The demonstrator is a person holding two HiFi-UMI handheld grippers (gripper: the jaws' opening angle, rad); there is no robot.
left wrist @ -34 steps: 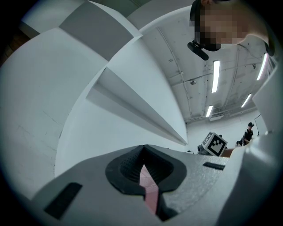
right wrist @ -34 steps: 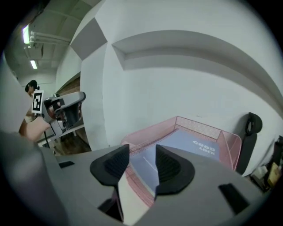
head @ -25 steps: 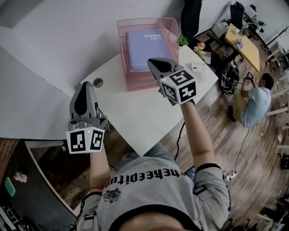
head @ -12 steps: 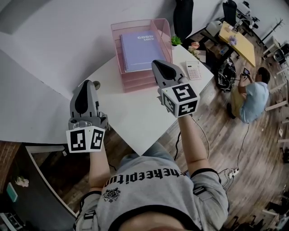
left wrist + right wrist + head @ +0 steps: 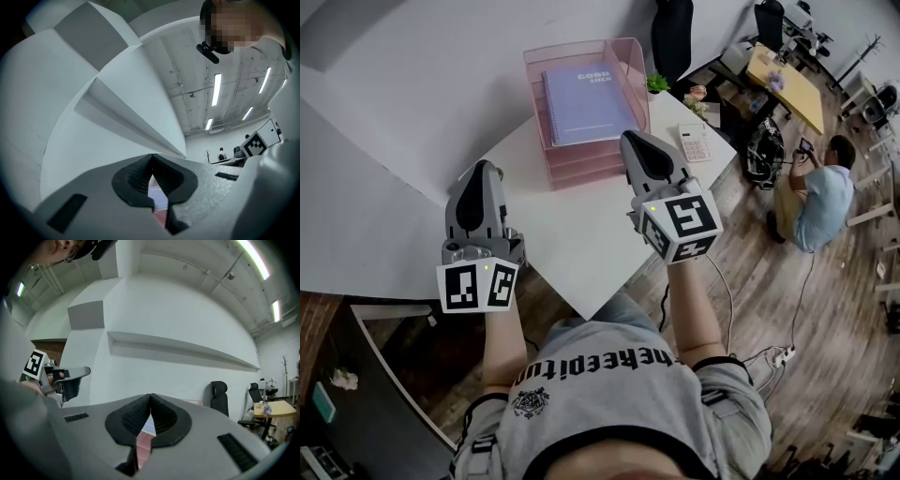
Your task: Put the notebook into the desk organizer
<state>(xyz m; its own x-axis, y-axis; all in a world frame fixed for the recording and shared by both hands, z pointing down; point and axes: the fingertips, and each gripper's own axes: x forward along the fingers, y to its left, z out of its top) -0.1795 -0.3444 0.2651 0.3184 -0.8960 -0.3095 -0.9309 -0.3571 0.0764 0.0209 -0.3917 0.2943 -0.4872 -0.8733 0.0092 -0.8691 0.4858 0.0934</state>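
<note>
Right gripper (image 5: 630, 139) has its jaws pressed together with nothing between them. Left gripper (image 5: 483, 169) is the same: tips closed, empty. Purple notebook (image 5: 584, 101) lies flat in the top tray of the pink desk organizer (image 5: 581, 167) on the white table (image 5: 572, 234), just ahead of the right jaw tips, and further ahead and to the right of the left jaws.

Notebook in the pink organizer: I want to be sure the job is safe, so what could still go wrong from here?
The notebook lies in the top tray of the organizer. The right tool, shut and empty, hangs close to the organizer's front corner, so a forward swing could shove it. The calculator lies near the right edge of the table and a sweeping arm might knock it off.
</note>
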